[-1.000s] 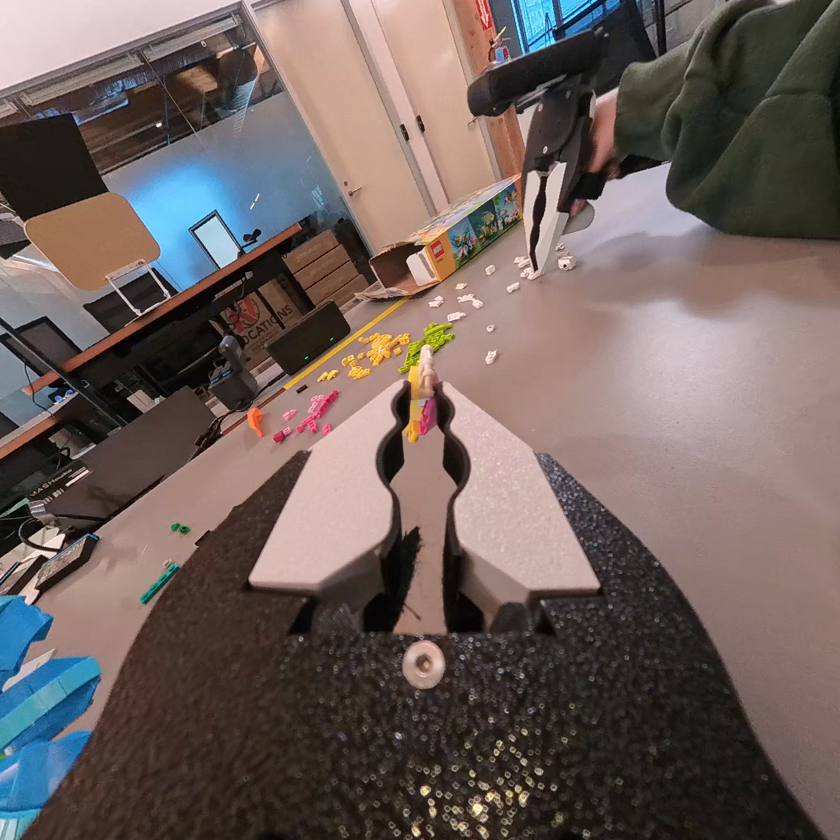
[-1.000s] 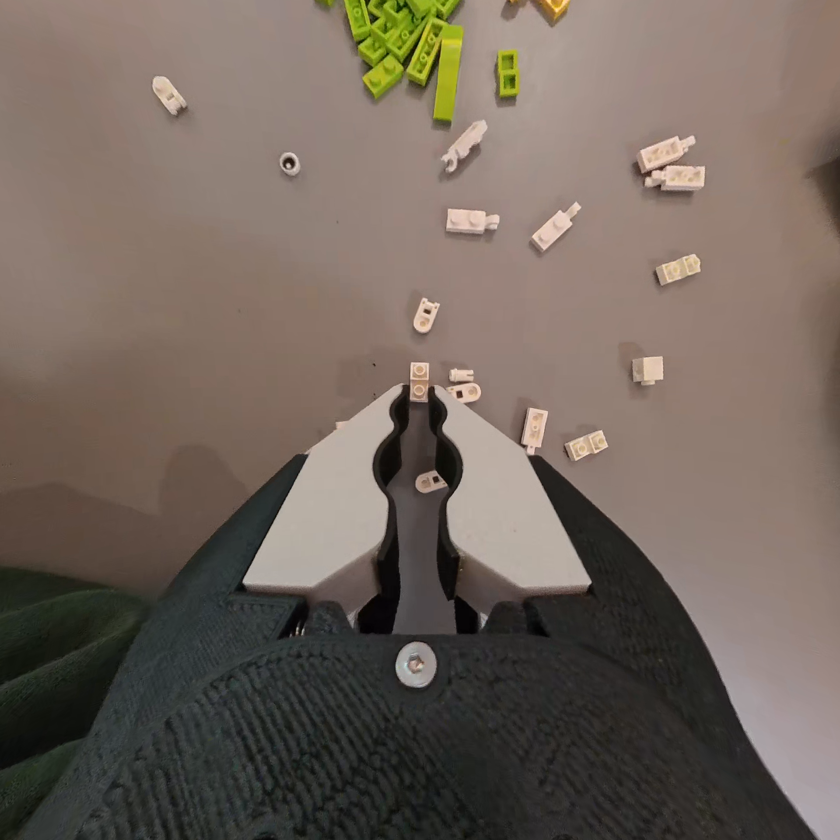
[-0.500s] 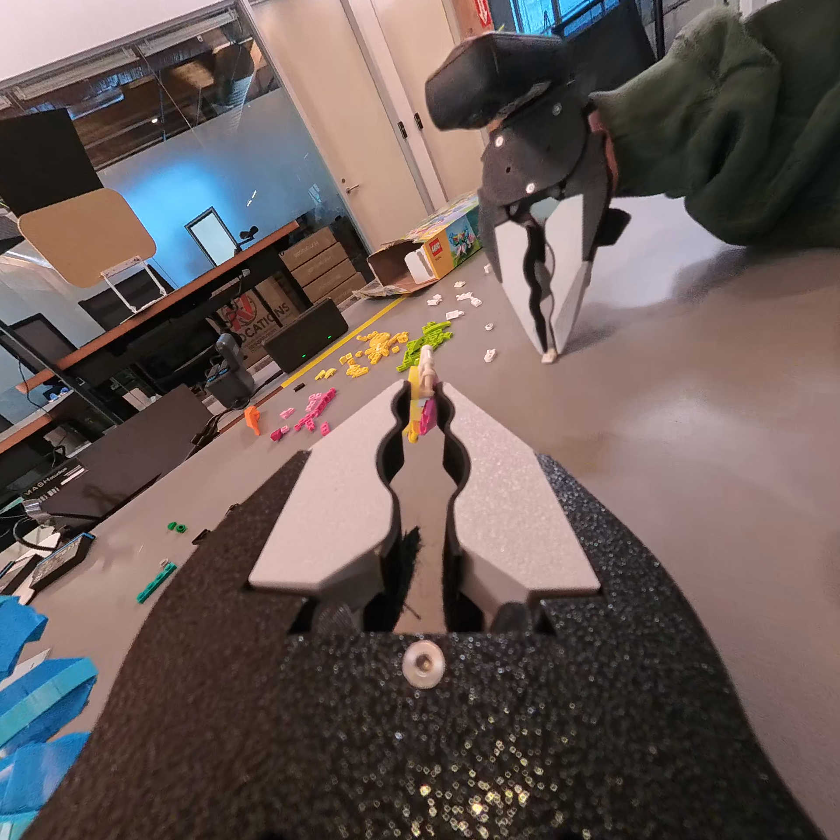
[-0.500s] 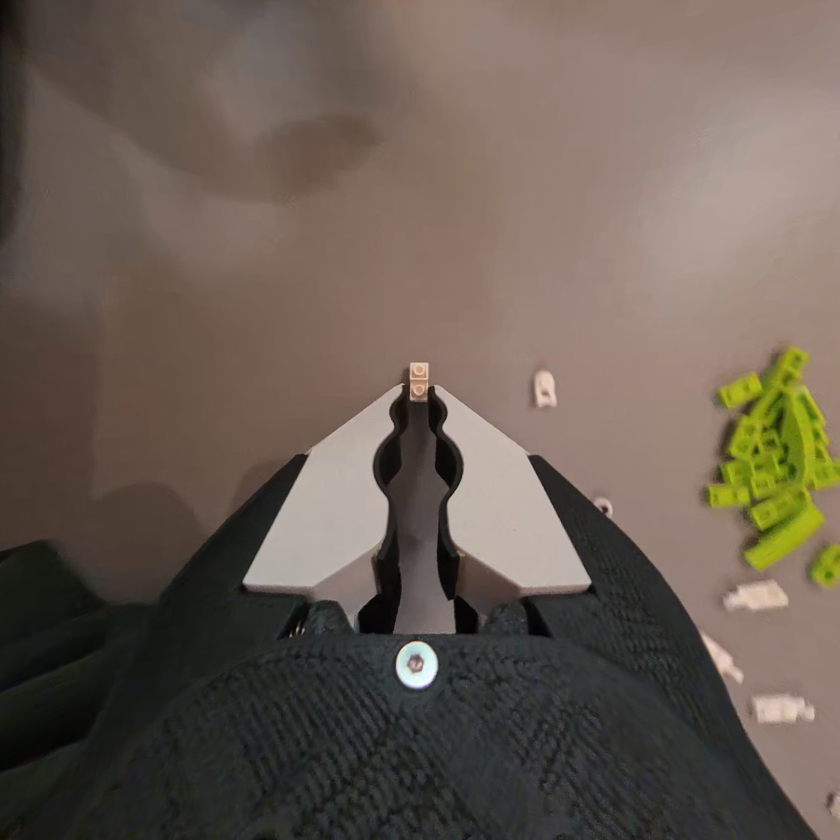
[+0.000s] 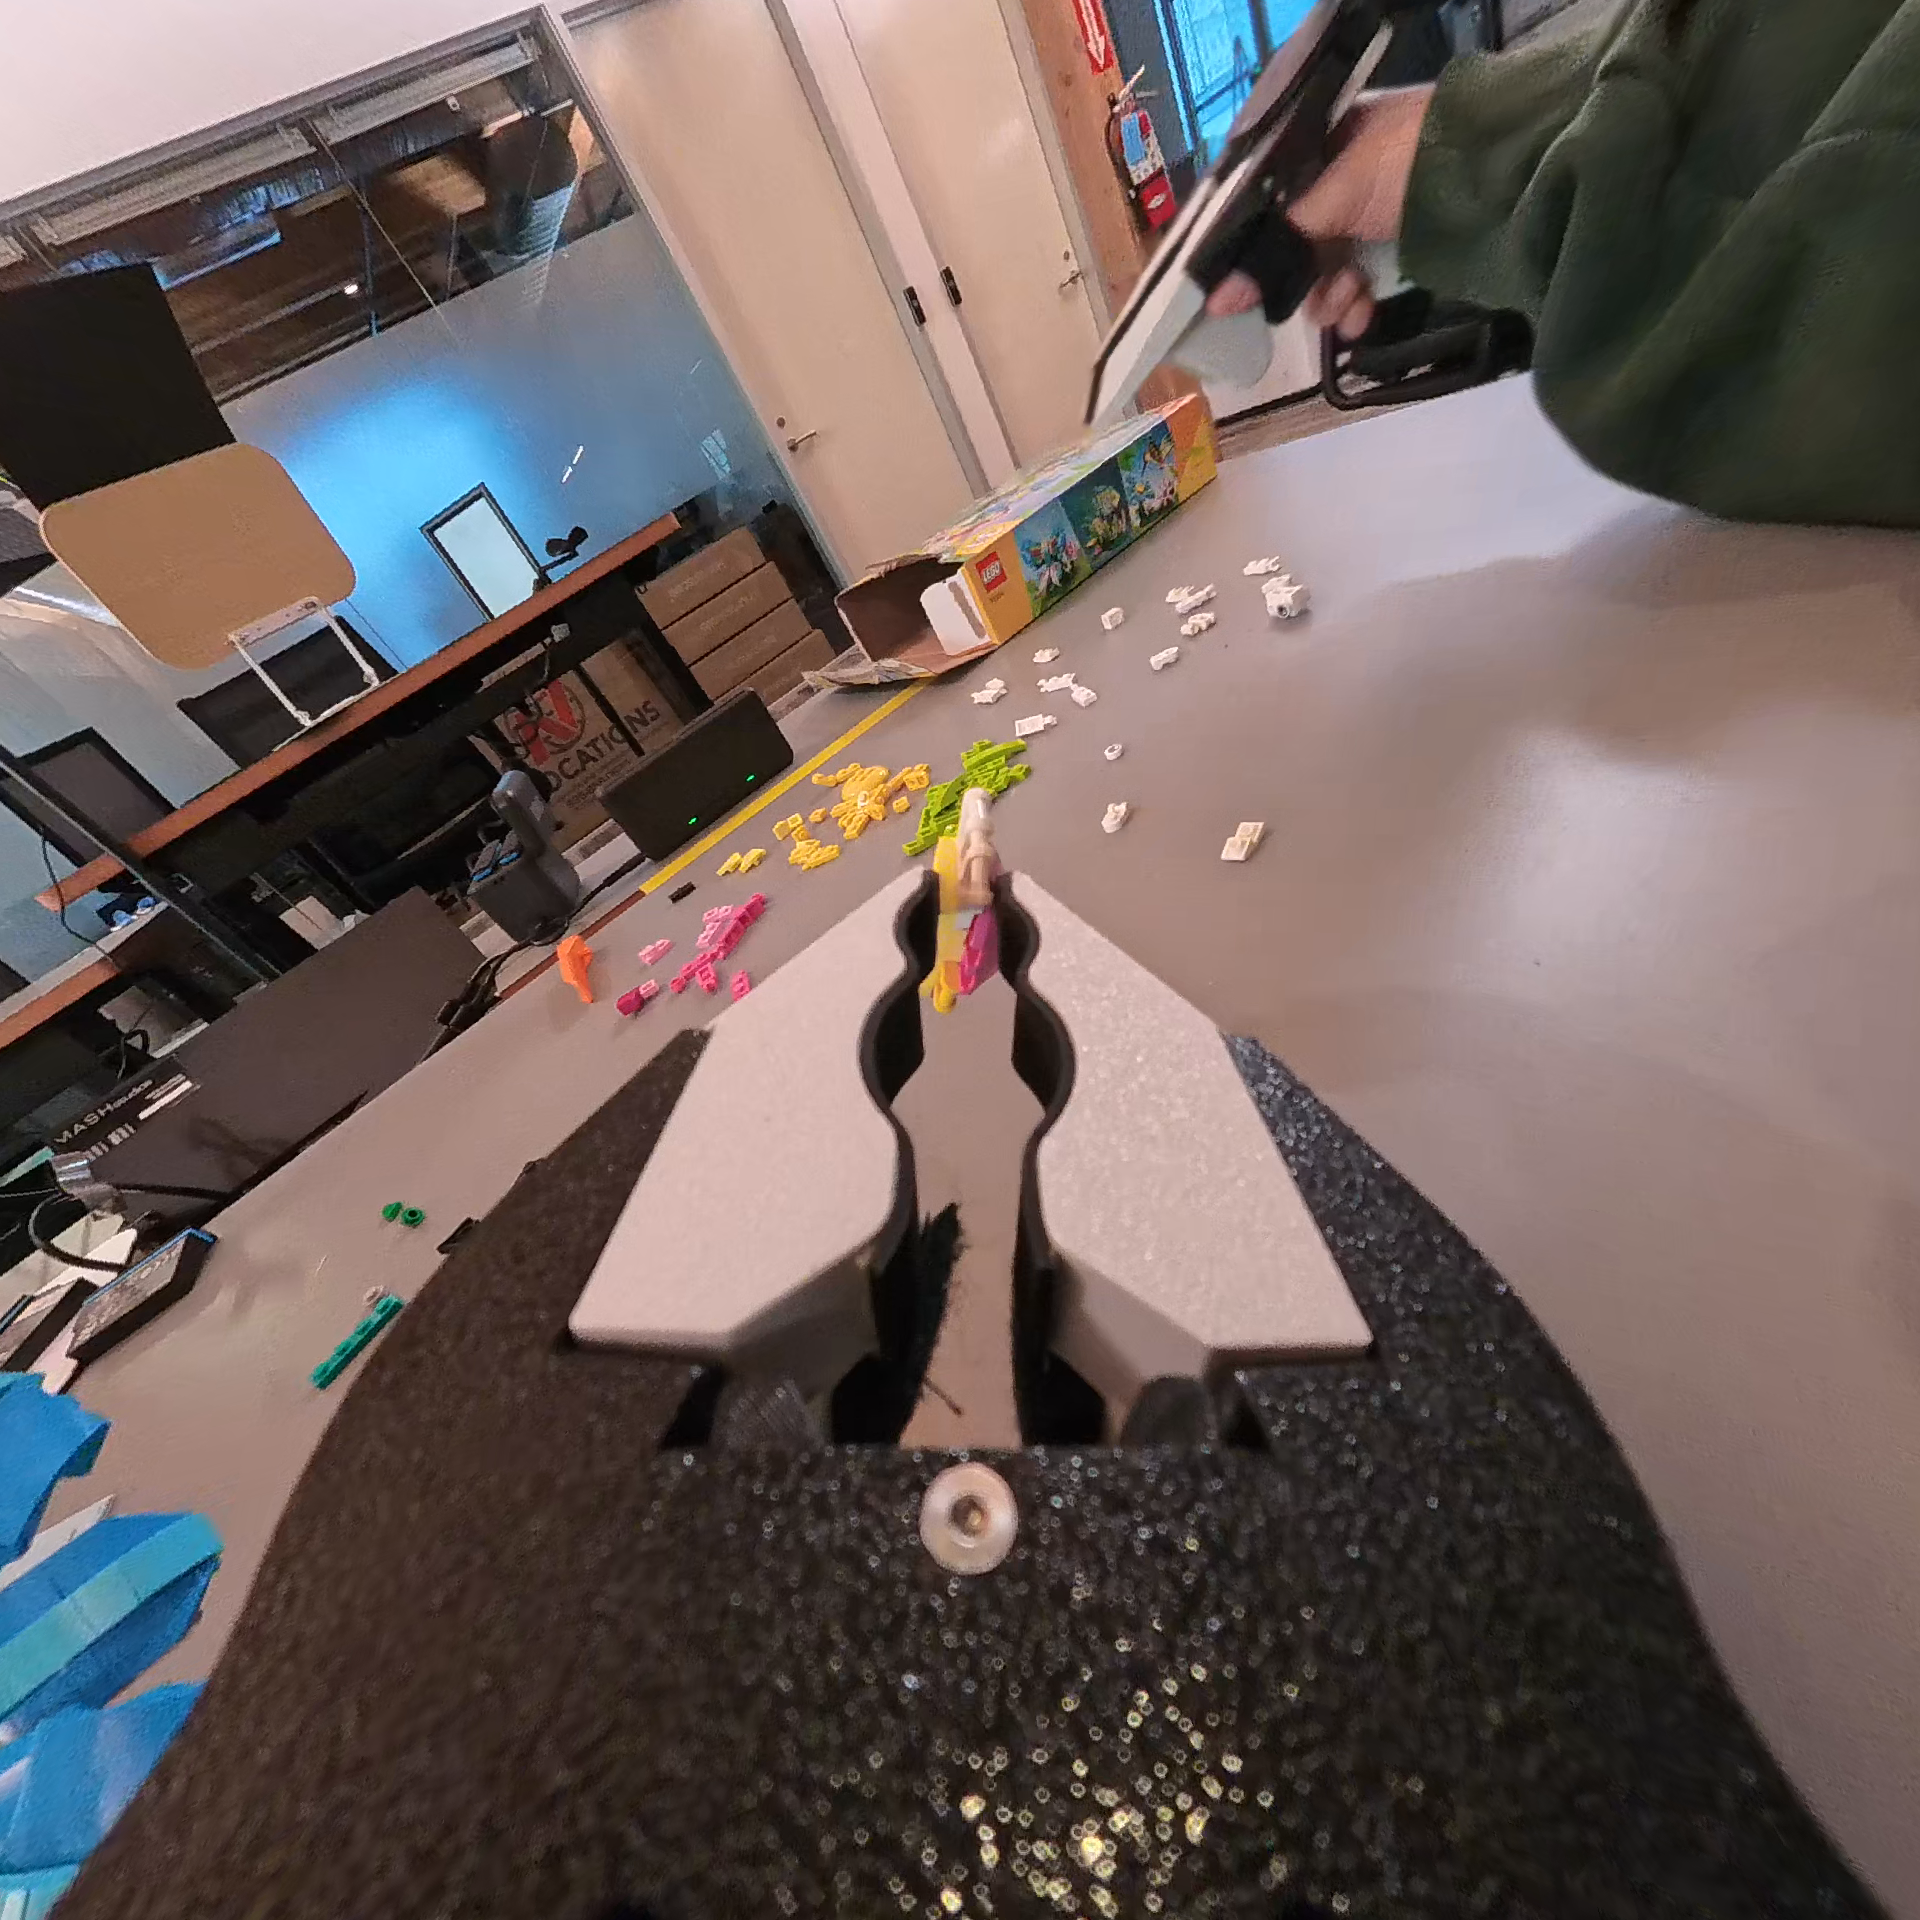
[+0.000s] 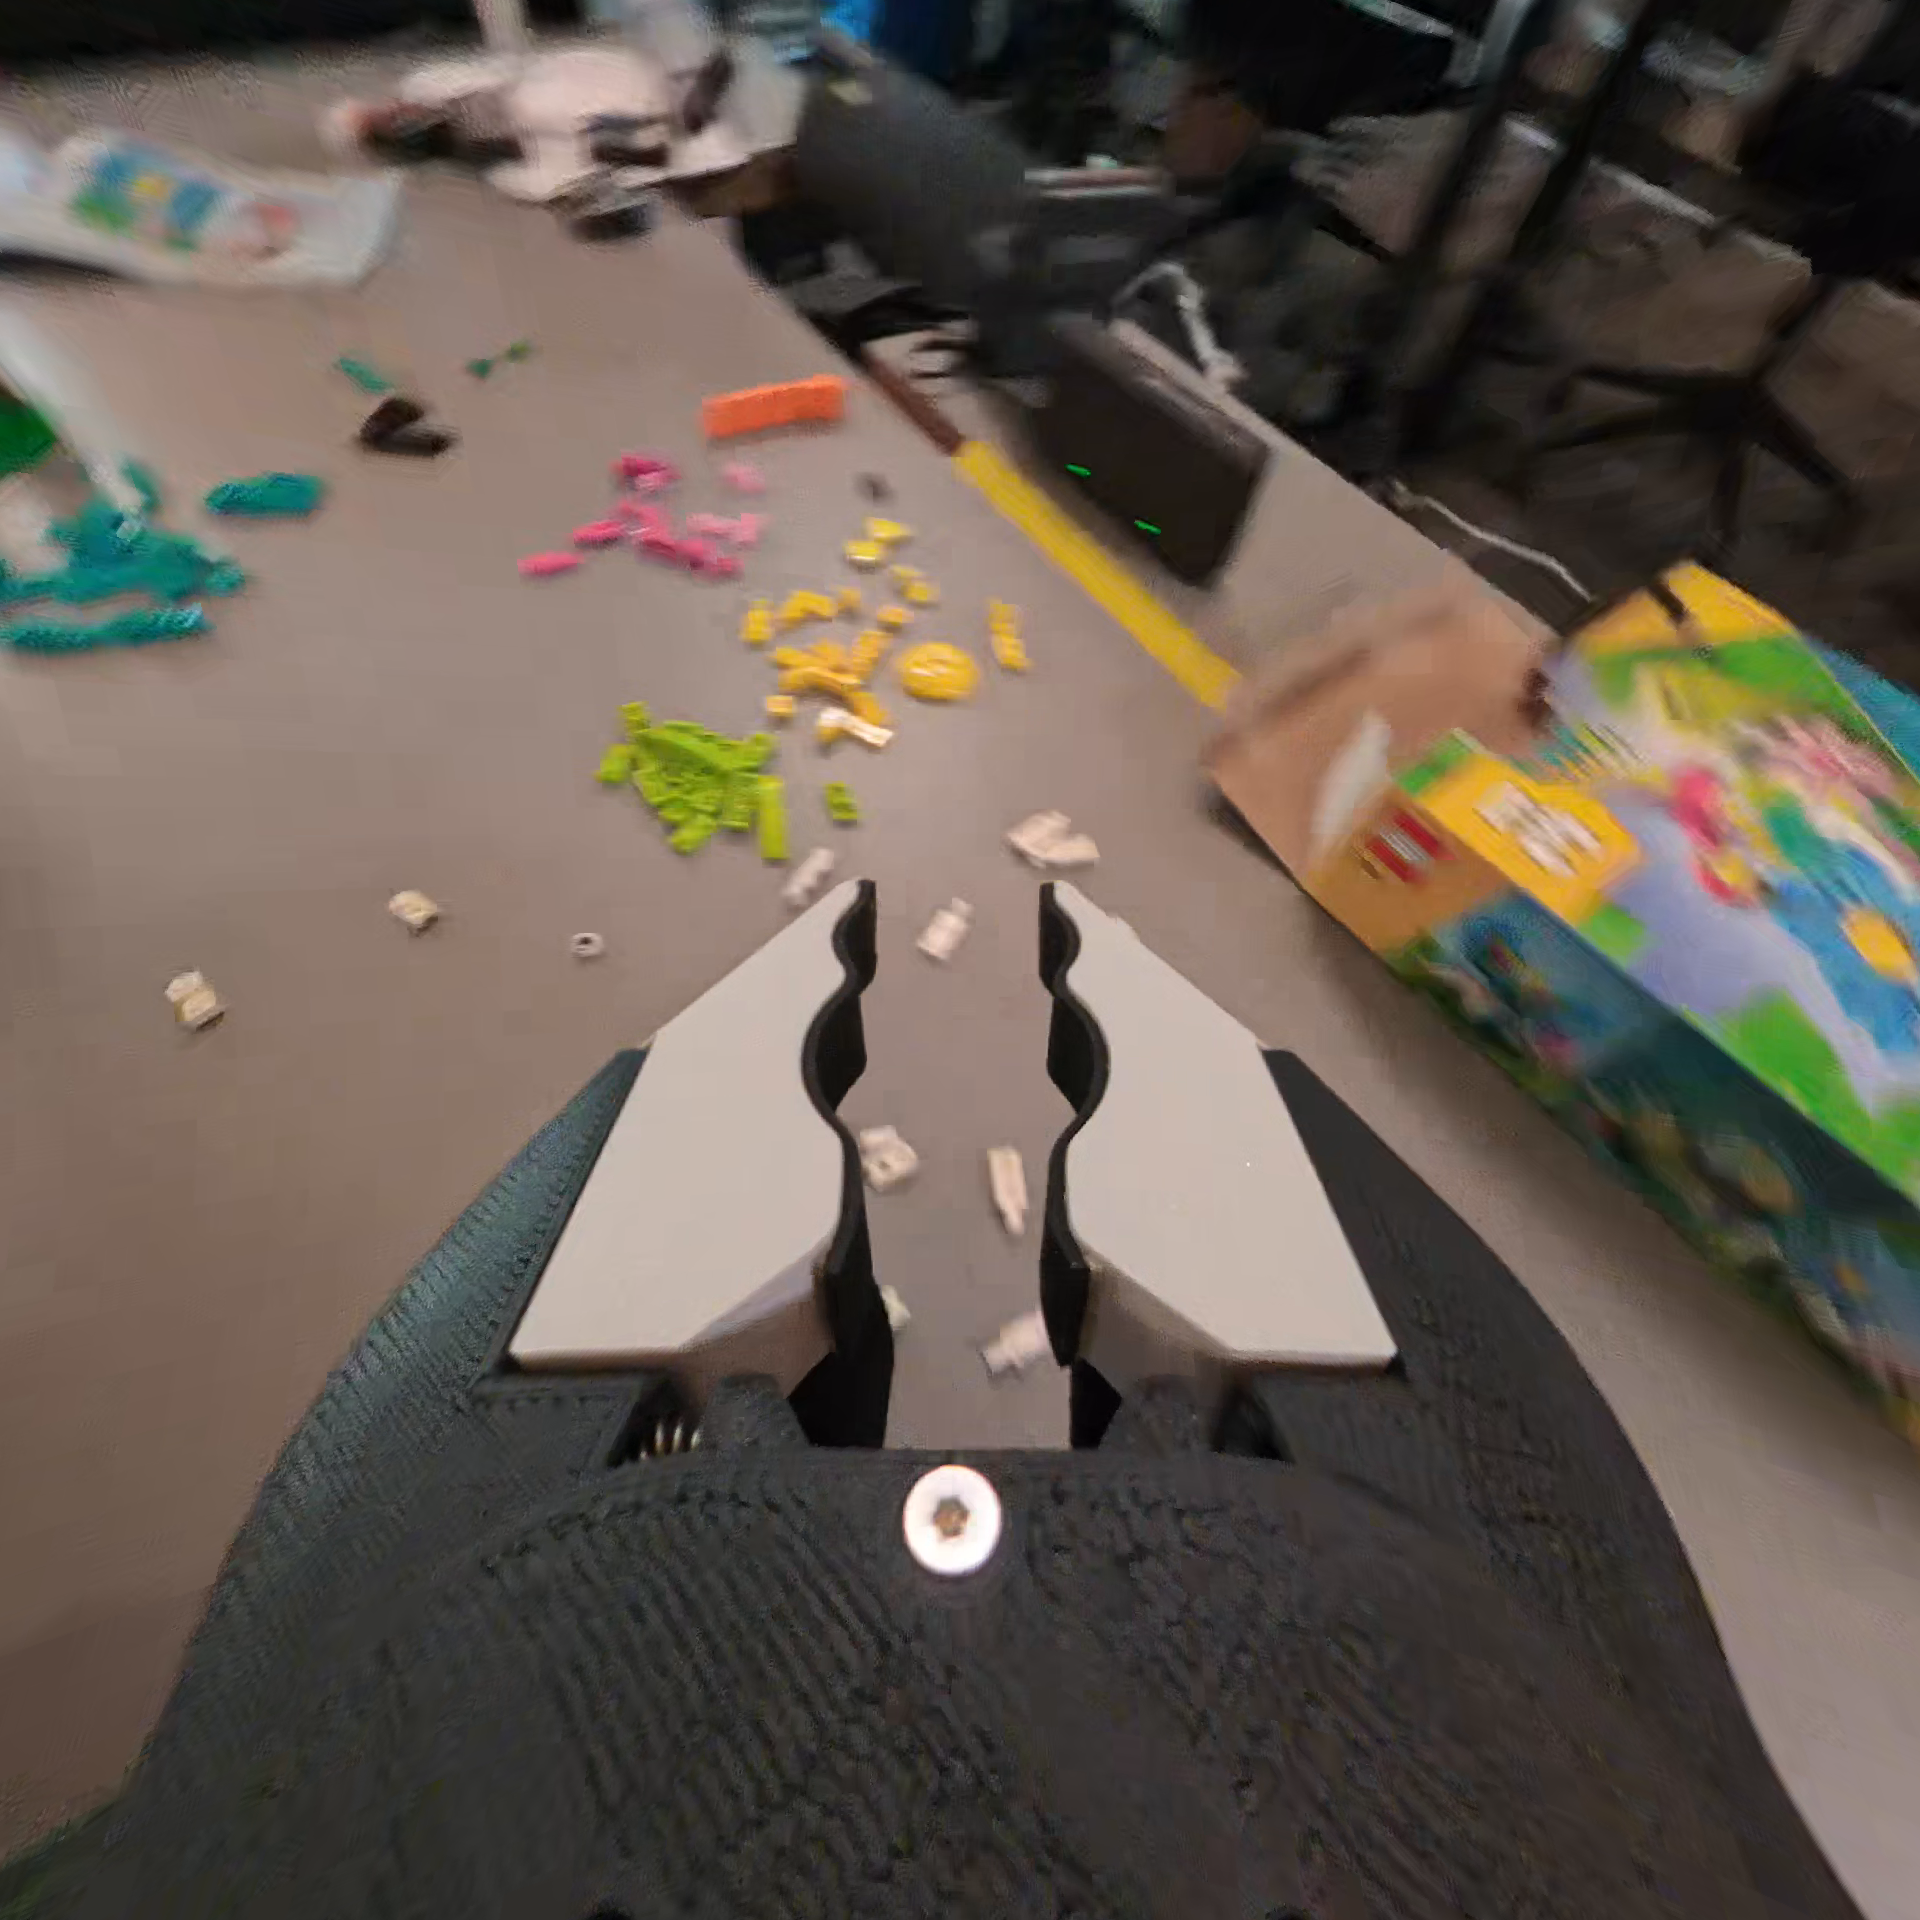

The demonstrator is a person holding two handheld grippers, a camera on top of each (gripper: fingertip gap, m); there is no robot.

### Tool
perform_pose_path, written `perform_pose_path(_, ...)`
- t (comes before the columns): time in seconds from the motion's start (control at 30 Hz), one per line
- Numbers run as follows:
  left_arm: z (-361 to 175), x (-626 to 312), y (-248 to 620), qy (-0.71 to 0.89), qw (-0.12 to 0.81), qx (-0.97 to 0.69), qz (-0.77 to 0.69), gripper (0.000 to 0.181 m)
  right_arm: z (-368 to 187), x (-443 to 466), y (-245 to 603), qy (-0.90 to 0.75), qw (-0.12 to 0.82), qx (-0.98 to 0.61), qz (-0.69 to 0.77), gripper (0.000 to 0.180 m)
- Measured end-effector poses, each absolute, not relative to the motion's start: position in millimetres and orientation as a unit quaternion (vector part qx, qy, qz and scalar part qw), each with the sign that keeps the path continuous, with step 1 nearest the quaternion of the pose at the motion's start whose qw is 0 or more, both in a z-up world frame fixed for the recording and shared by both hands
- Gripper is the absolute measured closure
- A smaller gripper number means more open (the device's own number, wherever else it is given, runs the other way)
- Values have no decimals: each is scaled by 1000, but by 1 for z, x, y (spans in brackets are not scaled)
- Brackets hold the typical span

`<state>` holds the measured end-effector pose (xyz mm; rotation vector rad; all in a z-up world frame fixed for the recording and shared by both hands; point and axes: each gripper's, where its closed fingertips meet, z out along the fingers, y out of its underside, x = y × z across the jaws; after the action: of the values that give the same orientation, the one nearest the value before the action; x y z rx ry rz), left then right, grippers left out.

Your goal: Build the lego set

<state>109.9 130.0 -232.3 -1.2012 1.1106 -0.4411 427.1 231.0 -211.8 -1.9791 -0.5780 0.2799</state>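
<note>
My left gripper (image 5: 966,883) is shut on a small lego assembly (image 5: 961,914) of yellow, pink and tan pieces, held above the grey table (image 5: 1507,935). My right gripper (image 6: 954,894) is open and empty above the table. It also shows raised at the upper right of the left wrist view (image 5: 1153,332). A white piece (image 6: 945,928) lies on the table beyond the open fingertips, untouched. A small white two-stud piece (image 5: 1242,840) lies on the table just right of the left gripper's tips.
Loose pieces lie in piles by colour: lime green (image 5: 966,779), yellow (image 5: 862,800), pink (image 5: 707,945) and scattered white (image 5: 1174,623). The open lego box (image 5: 1081,520) lies at the table's far edge. Teal pieces (image 6: 104,582), an orange piece (image 6: 774,405) and a booklet (image 6: 197,208) lie farther off. My hands' fingertips stand some 35 cm from each other.
My right gripper carried a small white piece from the white pile to the table near the left gripper, opened, let it go and lifted away. The left gripper stayed shut on the assembly.
</note>
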Motion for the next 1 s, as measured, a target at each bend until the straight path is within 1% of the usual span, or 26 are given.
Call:
perform_pose_path(0.13,-232,110,130,491,662,-532,-194,172,-219,475,214,-200,503,-832,120,152)
perform_pose_path(0.2,-233,110,131,491,662,-532,-195,172,-233,492,205,-191,481,-847,117,157)
perform_pose_path(0.33,-233,110,131,492,661,-532,-194,172,-258,501,190,-198,426,-874,126,161)
perform_pose_path(0.5,-233,110,131,492,661,-533,-194,172,-278,480,175,-250,357,-886,157,166)
perform_pose_path(0.77,-233,110,131,492,660,-534,-194,172,-288,445,159,-298,290,-884,216,168)
perform_pose_path(1.0,-233,109,132,492,660,-534,-194,172,-298,411,154,-388,253,-863,201,154)
